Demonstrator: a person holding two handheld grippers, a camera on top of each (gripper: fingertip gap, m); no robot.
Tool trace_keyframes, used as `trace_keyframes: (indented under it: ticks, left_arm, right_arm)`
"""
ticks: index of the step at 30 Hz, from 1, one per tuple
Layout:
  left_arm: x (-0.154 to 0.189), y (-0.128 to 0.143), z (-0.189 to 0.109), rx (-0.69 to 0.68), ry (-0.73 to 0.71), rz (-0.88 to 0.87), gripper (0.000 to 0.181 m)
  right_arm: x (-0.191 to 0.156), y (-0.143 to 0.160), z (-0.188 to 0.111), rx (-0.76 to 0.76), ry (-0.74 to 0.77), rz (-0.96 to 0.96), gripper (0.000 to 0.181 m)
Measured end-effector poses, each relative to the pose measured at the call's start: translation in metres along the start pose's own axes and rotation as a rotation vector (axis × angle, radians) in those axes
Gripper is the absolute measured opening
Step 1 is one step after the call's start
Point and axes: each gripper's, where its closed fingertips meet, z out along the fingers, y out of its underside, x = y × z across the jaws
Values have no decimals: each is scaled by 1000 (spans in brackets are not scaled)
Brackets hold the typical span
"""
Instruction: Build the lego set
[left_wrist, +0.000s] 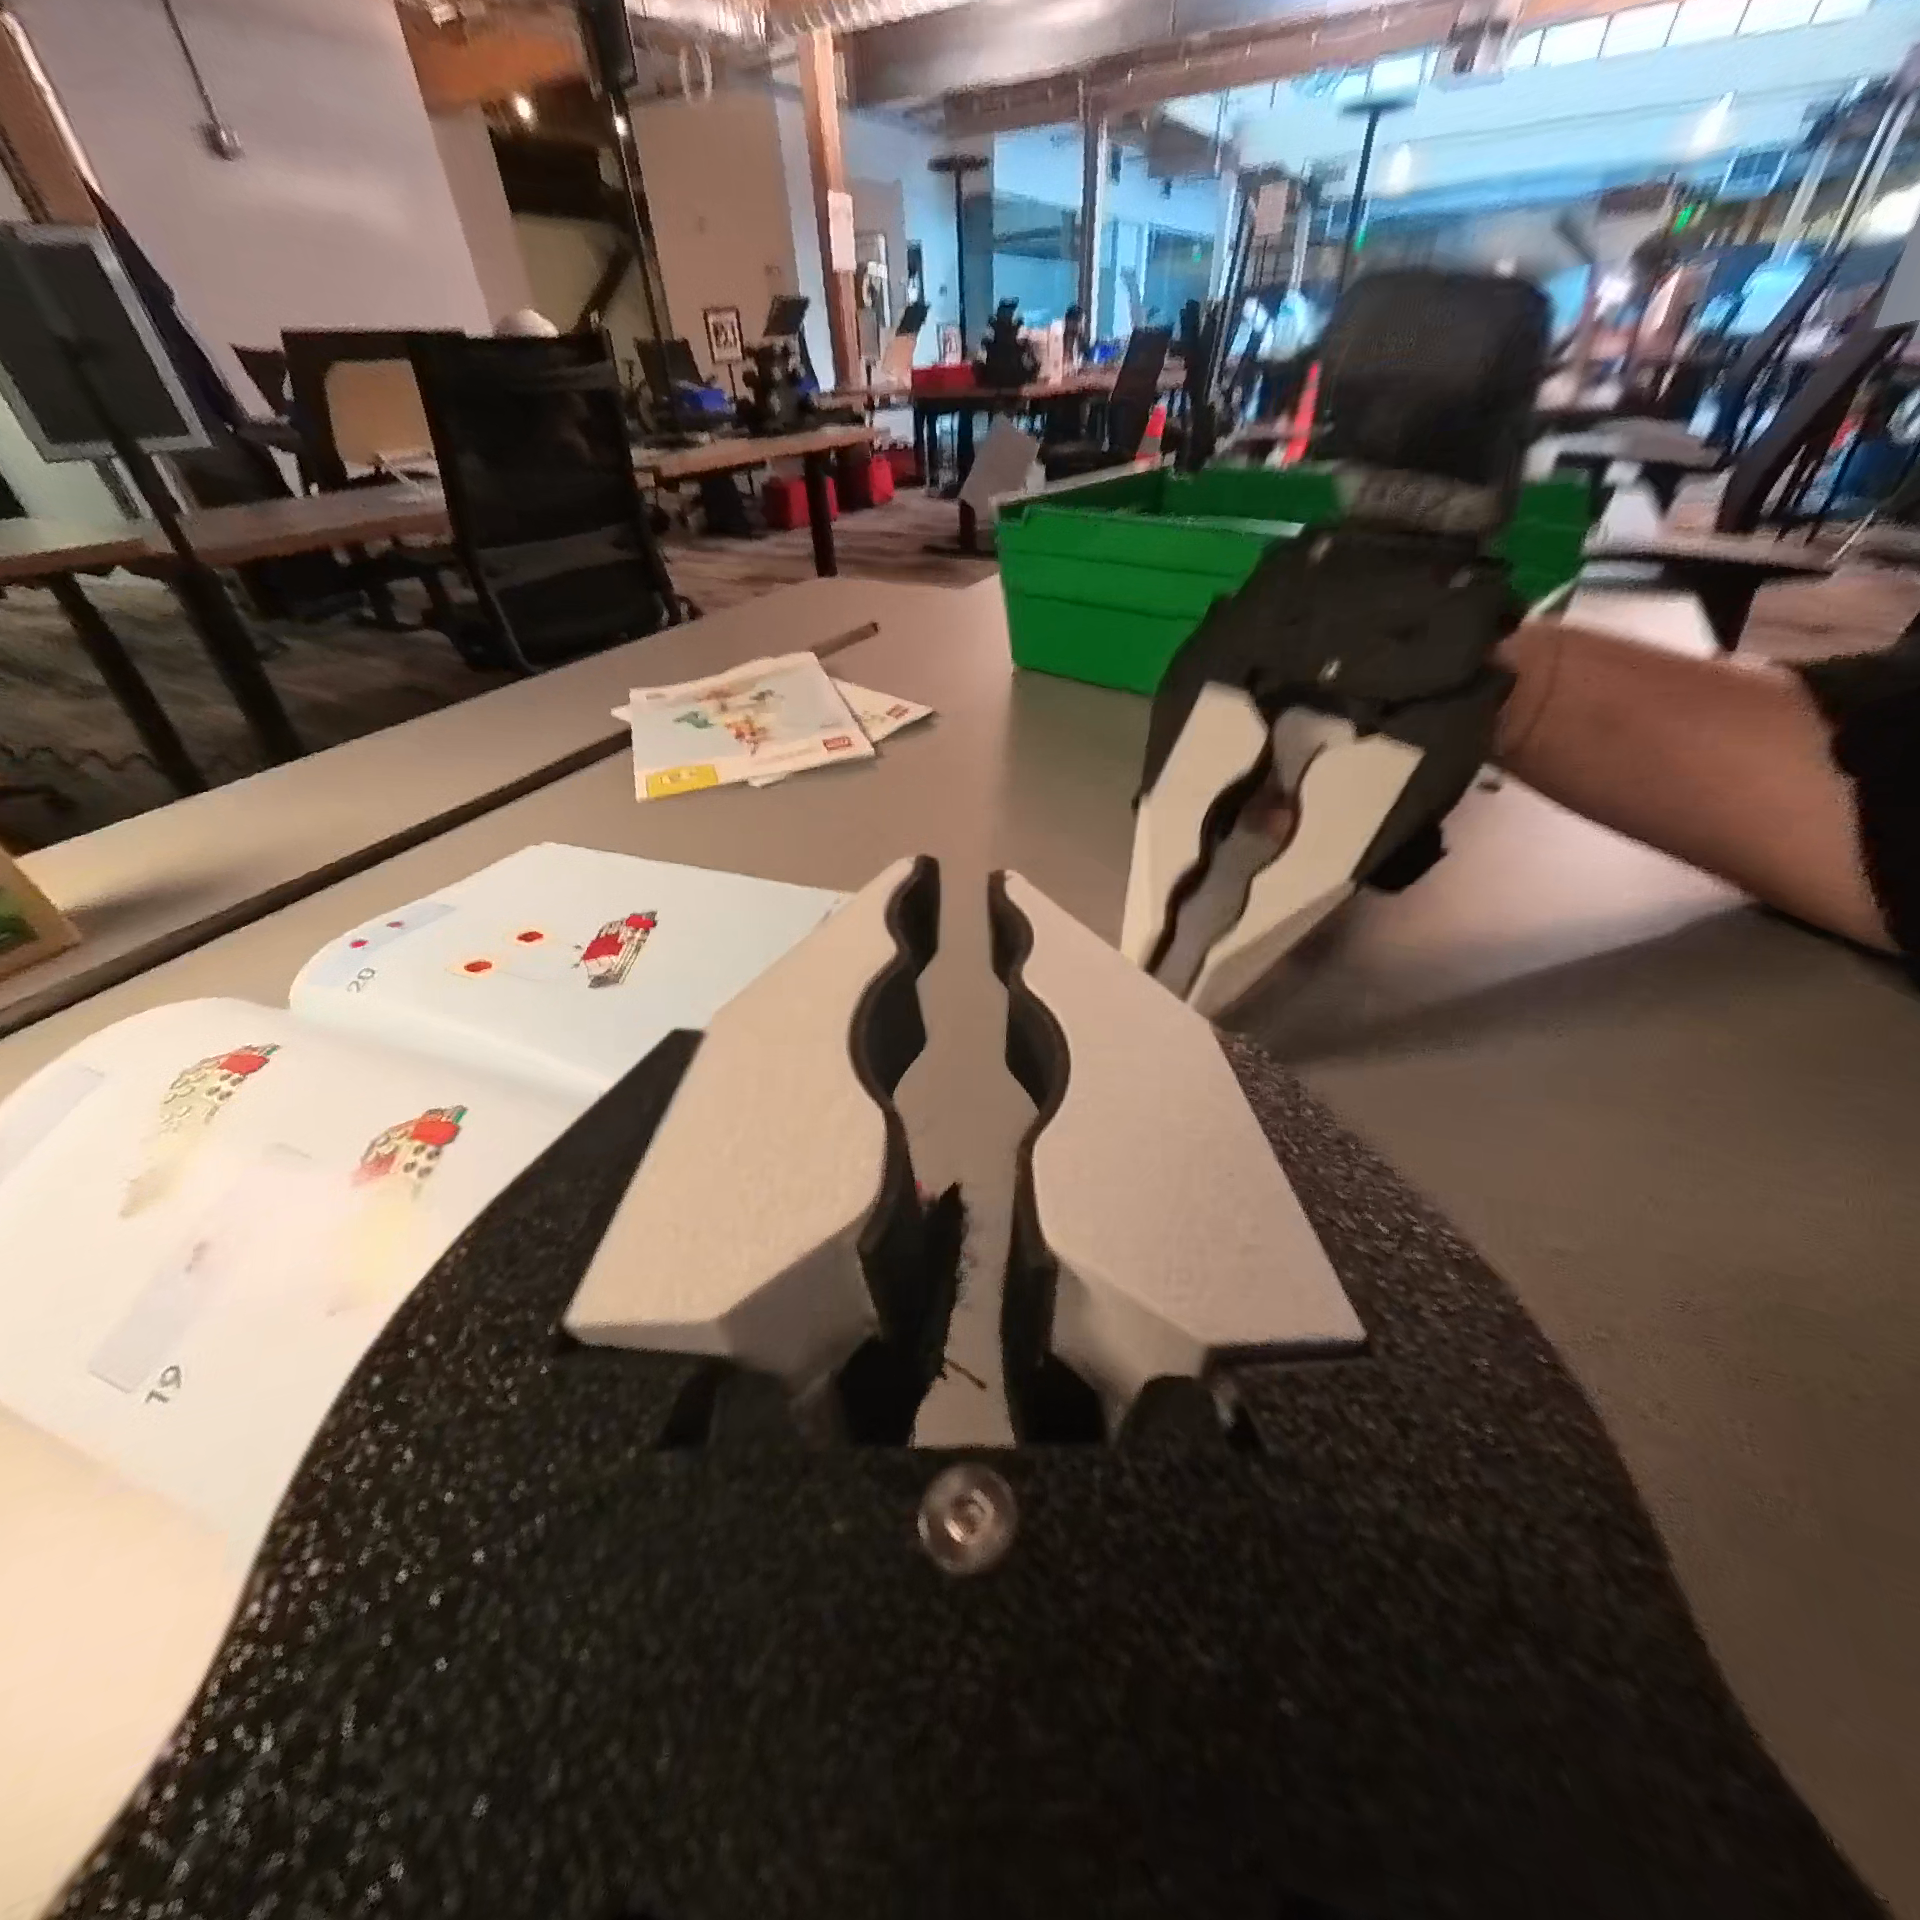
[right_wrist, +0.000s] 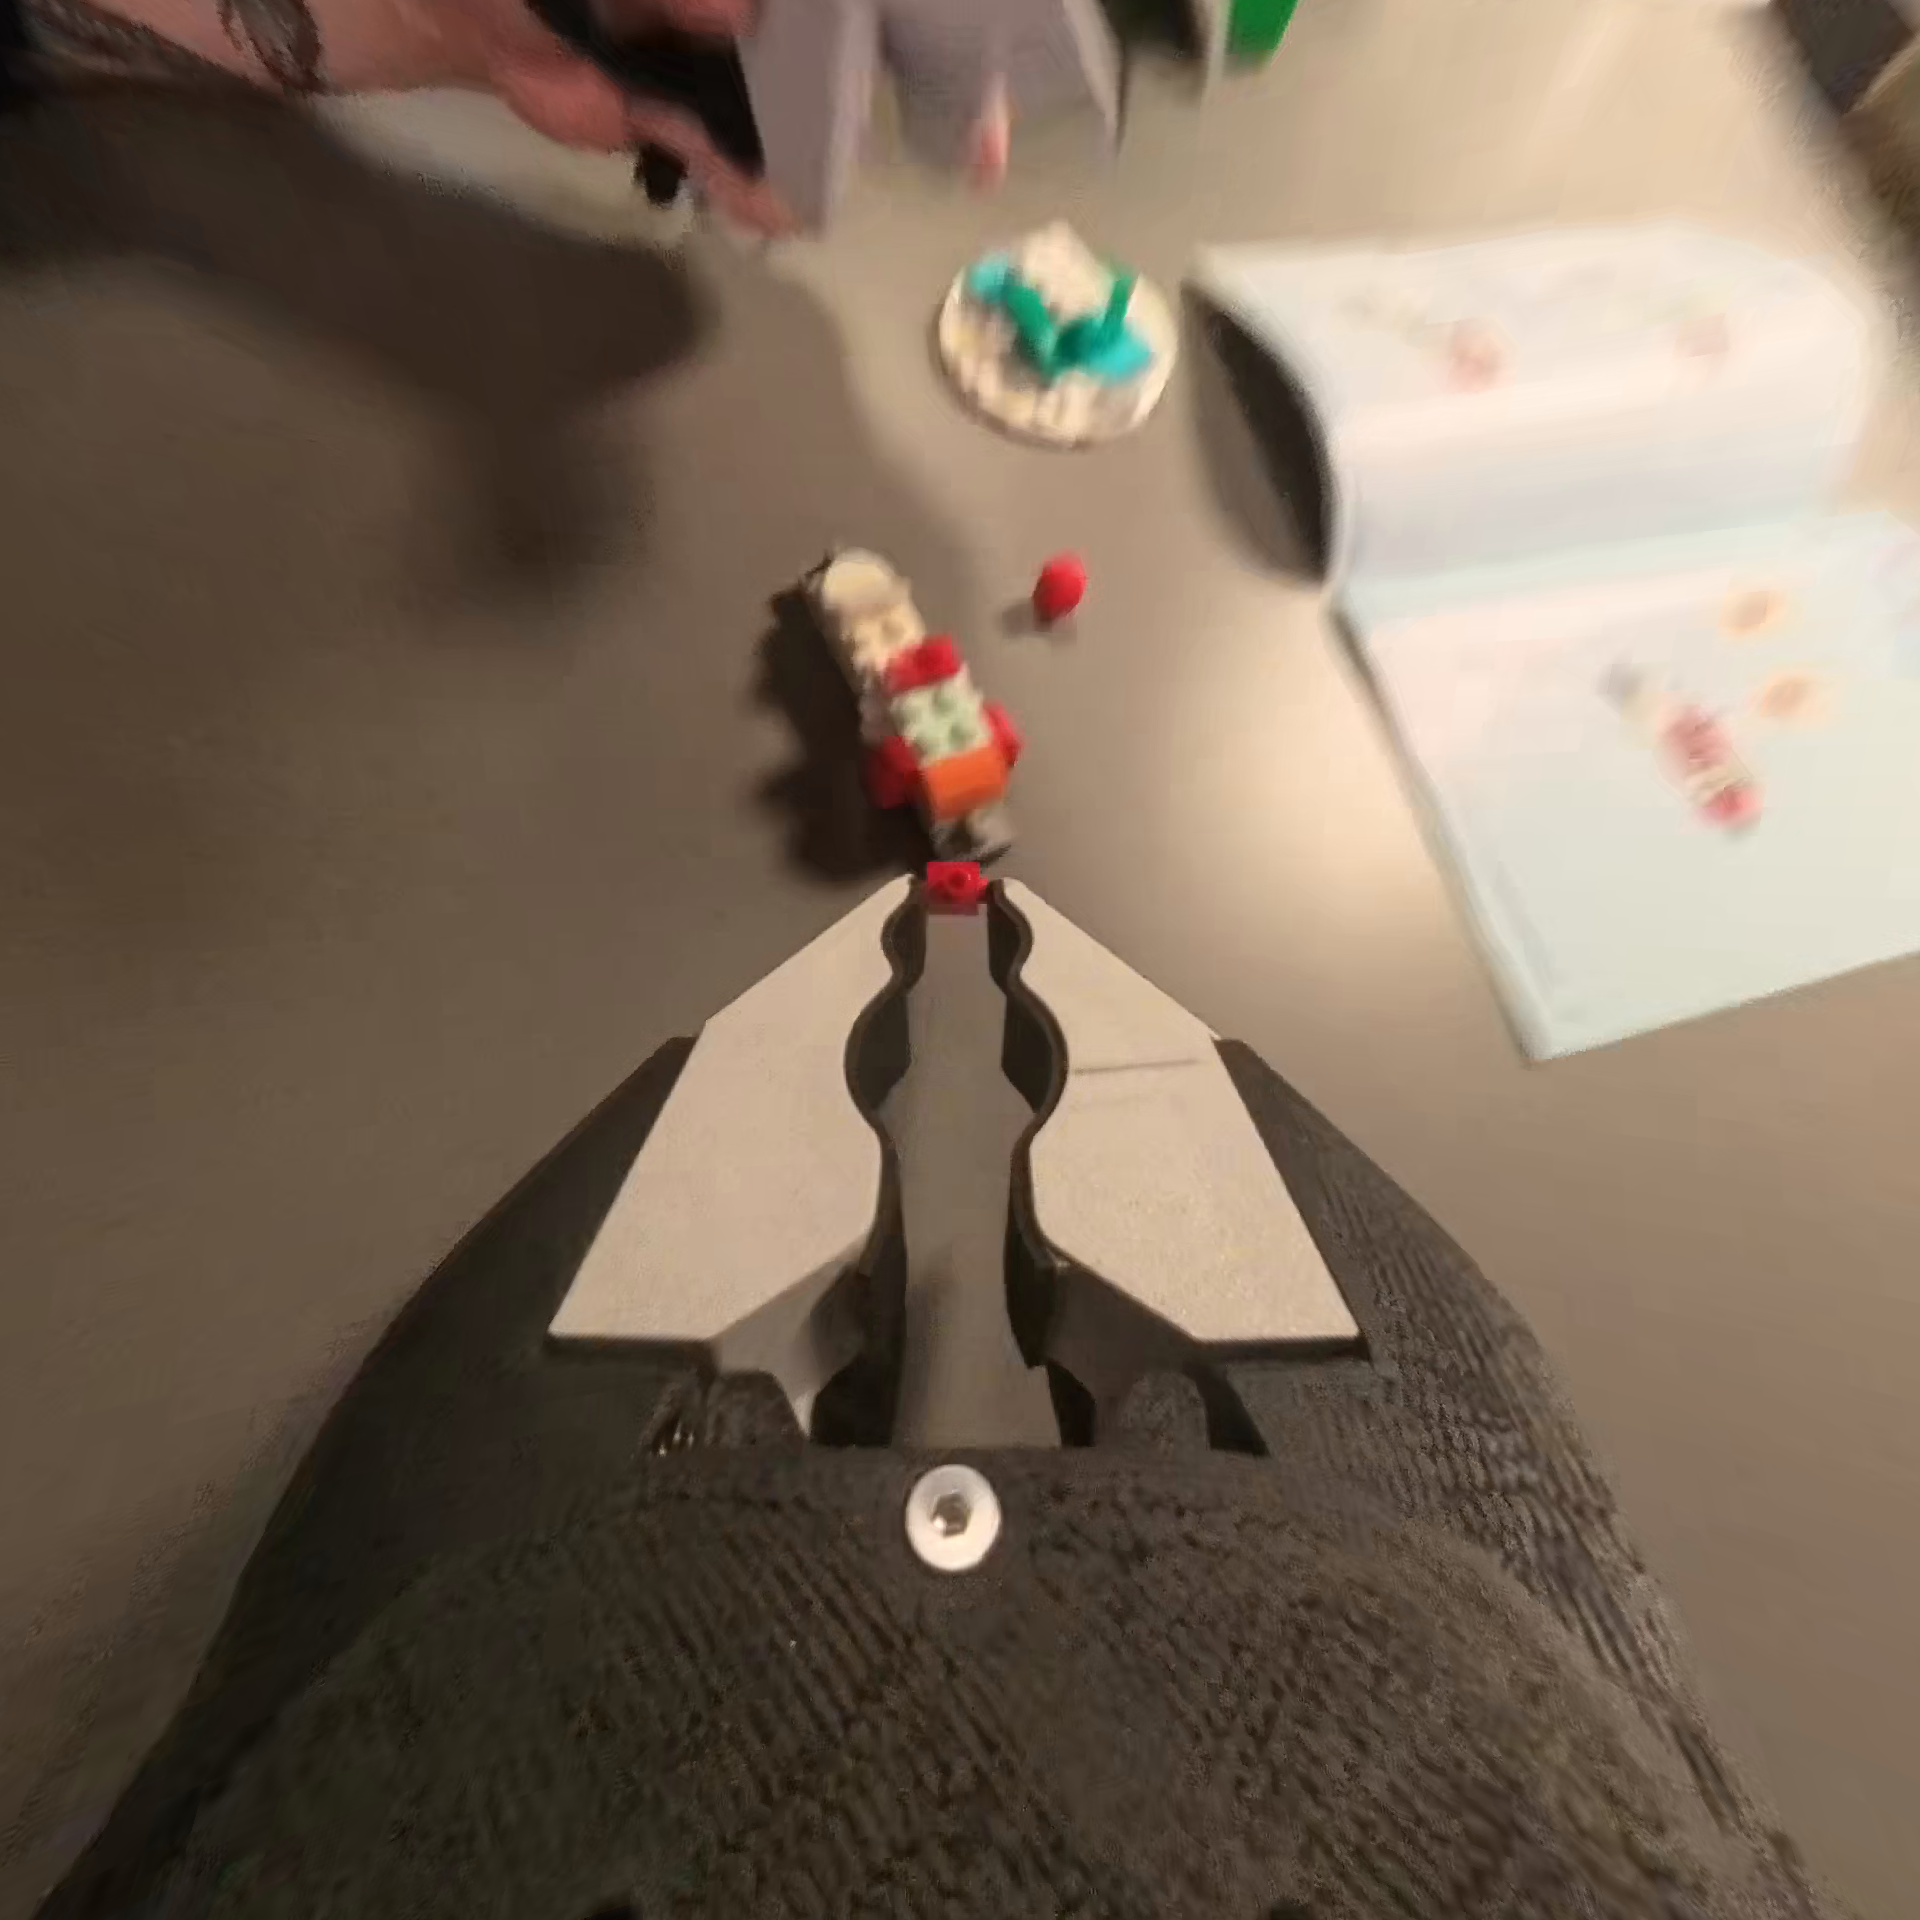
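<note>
One stud pinched, model dead ahead

One small red piece (right_wrist: 955, 886) sits nipped between the right gripper (right_wrist: 954, 896) tips. The model (right_wrist: 914, 698) lies just beyond on the table (right_wrist: 416, 831), long axis running away and leftward. The left gripper (left_wrist: 963, 883), narrow and empty, is farther off. Blur hides the model's studs.

A grey table (right_wrist: 364, 935) carries an open instruction booklet (right_wrist: 1621, 644), two small brick builds (right_wrist: 914, 696), a loose red piece (right_wrist: 1060, 587) and a green bin (left_wrist: 1122, 592)

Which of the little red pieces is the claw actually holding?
The square red brick, pinched at the right gripper tips. The rounder red piece lies loose on the table.
</note>
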Motion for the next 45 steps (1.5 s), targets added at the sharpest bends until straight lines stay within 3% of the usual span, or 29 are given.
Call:
trace_keyframes:
  ticks: [1, 4, 6, 10, 13, 21, 26, 33, 37, 40, 42, 45]
  left_arm:
    - [0, 6, 3, -34, -15, 32, 7]
    - [9, 15, 8, -87, 8, 41, 11]
    - [16, 8, 9, -45, 68, -84, 16]
    - [10, -1, 8, 24, 118, -343, 43]
    - [16, -1, 8, 31, 178, -399, 41]
    - [32, -3, 9, 30, 234, -311, 15]
    - [33, -2, 8, 15, 255, -315, 18]
    - [37, -2, 8, 23, 294, -355, 7]
    - [30, -8, 8, 73, 250, -331, 7]
    - [21, -13, 5, 105, 210, -325, 7]
    - [19, -15, 2, 119, 224, -338, 7]
    - [25, -21, -3, 151, 278, -315, 7]
  right_arm:
    - [5, -13, -2, 62, 63, -87, 10]
    - [18, -50, -12, 214, 280, -310, 10]
    - [22, -62, -17, 247, 403, -445, 10]
    - [20, -77, -22, 278, 545, -623, 10]
    - [16, -83, -23, 288, 583, -690, 10]
    - [4, -92, -21, 317, 574, -738, 10]
    - [2, -92, -20, 322, 574, -752, 10]
    - [2, -92, -18, 315, 596, -779, 10]
    - [7, -97, -22, 343, 653, -759, 10]
    - [17, -98, -29, 398, 663, -643, 18]
    - [20, -98, -34, 463, 585, -494, 19]
    - [11, -101, -37, 591, 288, -172, 18]
